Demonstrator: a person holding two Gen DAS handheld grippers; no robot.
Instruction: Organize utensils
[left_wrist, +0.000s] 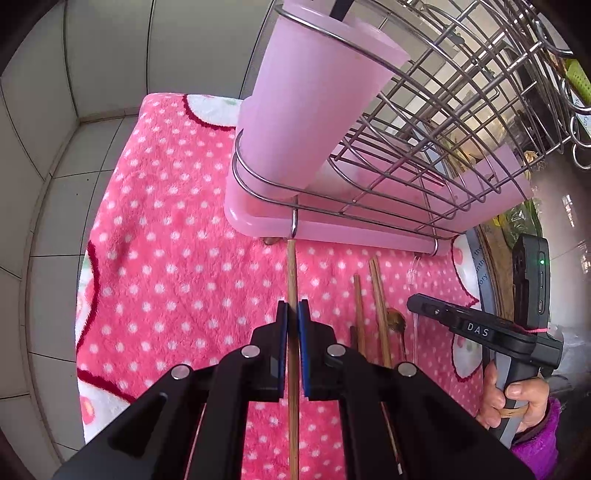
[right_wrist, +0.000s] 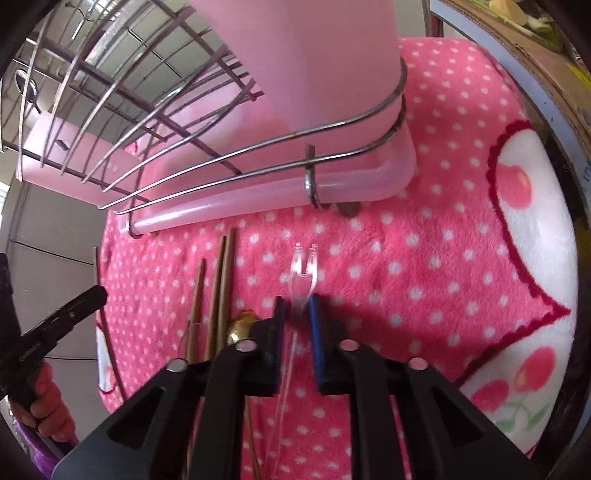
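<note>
The left claw (left_wrist: 293, 314) is clamped on a long wooden chopstick (left_wrist: 292, 273), its axis aimed far toward the tall pink plastic cup (left_wrist: 314, 110); the right claw (right_wrist: 298, 306) is closed narrowly around a clear plastic fork (right_wrist: 303, 273).

A pink towel (left_wrist: 177, 240) with white dots and red-edged white patches is seen. At twelve o'clock, a pale pink cup (left_wrist: 314, 110) is held in a silver wire rack (left_wrist: 461, 110). Brown chopsticks (left_wrist: 378, 306) are seen.
</note>
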